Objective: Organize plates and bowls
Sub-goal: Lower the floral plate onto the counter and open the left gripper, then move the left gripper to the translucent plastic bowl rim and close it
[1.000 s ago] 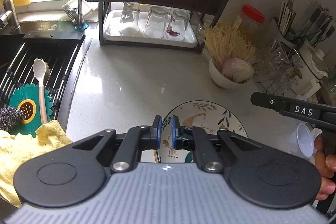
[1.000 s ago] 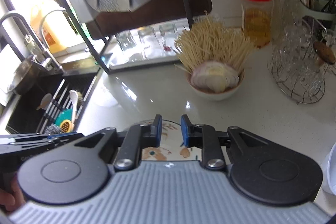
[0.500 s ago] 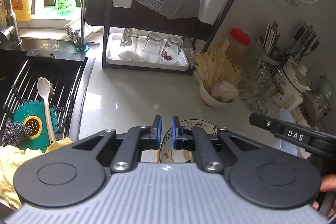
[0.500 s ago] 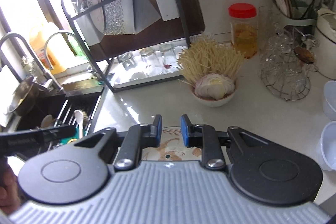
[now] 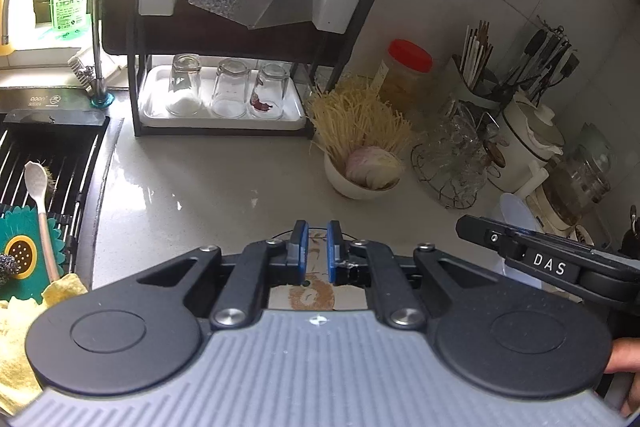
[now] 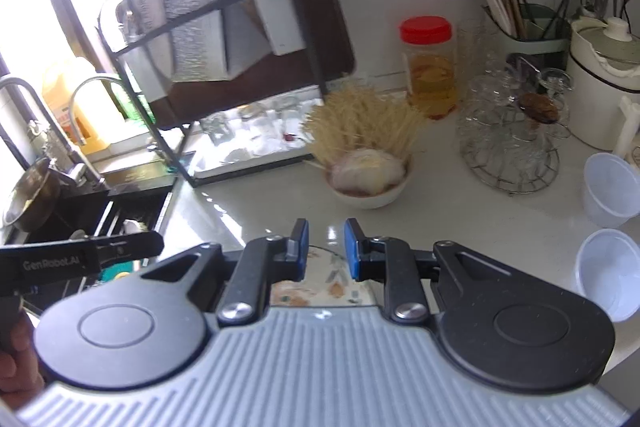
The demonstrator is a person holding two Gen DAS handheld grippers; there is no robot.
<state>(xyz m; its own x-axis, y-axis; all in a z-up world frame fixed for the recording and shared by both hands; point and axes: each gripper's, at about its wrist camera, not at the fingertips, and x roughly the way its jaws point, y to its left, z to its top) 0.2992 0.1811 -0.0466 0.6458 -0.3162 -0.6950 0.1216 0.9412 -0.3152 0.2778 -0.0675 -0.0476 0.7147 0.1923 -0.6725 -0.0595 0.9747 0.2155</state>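
**Two grippers share one patterned plate above the counter**

The left gripper (image 5: 317, 251) is clenched on the rim of a round white ceramic plate with a painted leaf-and-animal pattern (image 5: 311, 297), its blue pads pressed close together. The right gripper (image 6: 325, 251) grasps the same plate (image 6: 334, 283) with a wider gap between its pads. The plate sits between both tools, over the pale speckled countertop (image 5: 208, 187). Beyond stand a white bowl of dry noodles (image 5: 362, 163) and a black two-tier dish rack (image 5: 224, 39) holding upturned glasses.
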